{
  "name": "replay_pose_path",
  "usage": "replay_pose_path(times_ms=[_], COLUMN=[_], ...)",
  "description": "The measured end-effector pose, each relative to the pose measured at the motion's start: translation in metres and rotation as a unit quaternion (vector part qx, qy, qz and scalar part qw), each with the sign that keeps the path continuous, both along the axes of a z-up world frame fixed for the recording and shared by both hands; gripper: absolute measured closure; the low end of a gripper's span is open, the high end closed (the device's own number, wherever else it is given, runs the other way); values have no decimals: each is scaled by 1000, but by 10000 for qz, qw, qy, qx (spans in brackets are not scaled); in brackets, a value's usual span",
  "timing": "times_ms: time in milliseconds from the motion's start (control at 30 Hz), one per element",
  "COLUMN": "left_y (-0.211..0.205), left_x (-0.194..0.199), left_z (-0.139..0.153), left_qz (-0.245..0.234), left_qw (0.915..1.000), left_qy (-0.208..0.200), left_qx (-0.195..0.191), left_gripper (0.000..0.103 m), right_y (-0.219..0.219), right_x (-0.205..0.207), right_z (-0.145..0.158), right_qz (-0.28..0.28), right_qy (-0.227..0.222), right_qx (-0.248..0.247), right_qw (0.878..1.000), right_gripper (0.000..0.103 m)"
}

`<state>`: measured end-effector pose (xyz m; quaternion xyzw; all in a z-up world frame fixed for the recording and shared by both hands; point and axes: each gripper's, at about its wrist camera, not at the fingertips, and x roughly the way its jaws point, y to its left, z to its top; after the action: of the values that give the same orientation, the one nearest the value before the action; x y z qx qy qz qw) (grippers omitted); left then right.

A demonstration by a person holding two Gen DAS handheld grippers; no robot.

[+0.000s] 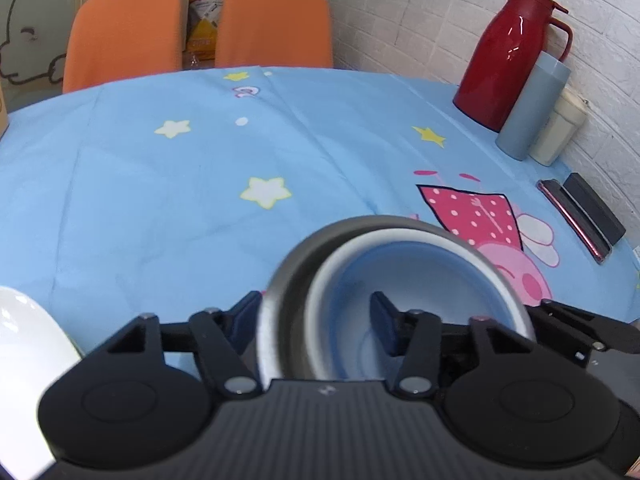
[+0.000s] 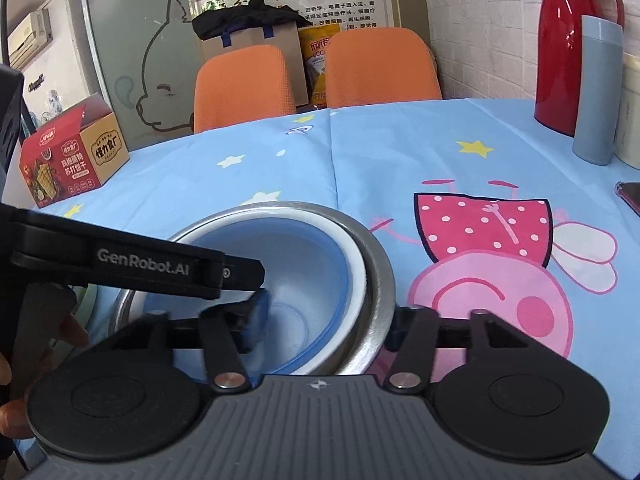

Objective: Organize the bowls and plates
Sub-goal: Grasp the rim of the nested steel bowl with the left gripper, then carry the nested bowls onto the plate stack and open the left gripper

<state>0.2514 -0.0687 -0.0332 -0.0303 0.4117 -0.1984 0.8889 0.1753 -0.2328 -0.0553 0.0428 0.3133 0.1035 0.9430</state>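
Observation:
A steel bowl [image 1: 282, 276] sits on the blue tablecloth [image 1: 160, 208] with a white-rimmed bowl [image 1: 424, 272], blue inside, nested in it. My left gripper [image 1: 316, 312] straddles their left rim, one pad against the steel wall and the other inside the blue bowl, shut on the pair. In the right wrist view the same steel bowl [image 2: 380, 276] and inner bowl [image 2: 308, 248] lie under my right gripper [image 2: 326, 322]. It straddles the right rim, open, with a gap between its inner pad and the bowl wall. A white dish [image 1: 24, 360] shows at the lower left.
A red thermos [image 1: 508, 56], a grey-blue tumbler [image 1: 532, 108] and a cream cup [image 1: 560, 128] stand by the wall at the right. A phone [image 1: 572, 220] and a black box [image 1: 596, 208] lie nearby. A red carton [image 2: 68, 160] sits far left. Two orange chairs [image 1: 200, 28] stand behind the table.

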Motion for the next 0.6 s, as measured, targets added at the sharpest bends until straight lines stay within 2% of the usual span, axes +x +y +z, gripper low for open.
replay_pose_path(times_ms=[67, 167, 400, 600], left_y=[-1, 2, 5, 38], left_x=[-2, -8, -31, -44], left_z=[4, 14, 38, 47], left_qz=[121, 150, 140, 313], left_qw=[9999, 9992, 9982, 9965], left_qy=[23, 78, -217, -312], left_qx=[-77, -356, -539, -707], left_gripper=[61, 61, 61, 62], right_y=[4, 6, 10, 28], right_x=[-1, -10, -33, -43], right_z=[3, 14, 39, 50], right_qz=[-16, -135, -234, -91], right_qy=[61, -100, -442, -546], right_qx=[31, -136, -342, -456], right_qw=[10000, 9998, 9982, 9974], right_gripper=[26, 25, 17, 15])
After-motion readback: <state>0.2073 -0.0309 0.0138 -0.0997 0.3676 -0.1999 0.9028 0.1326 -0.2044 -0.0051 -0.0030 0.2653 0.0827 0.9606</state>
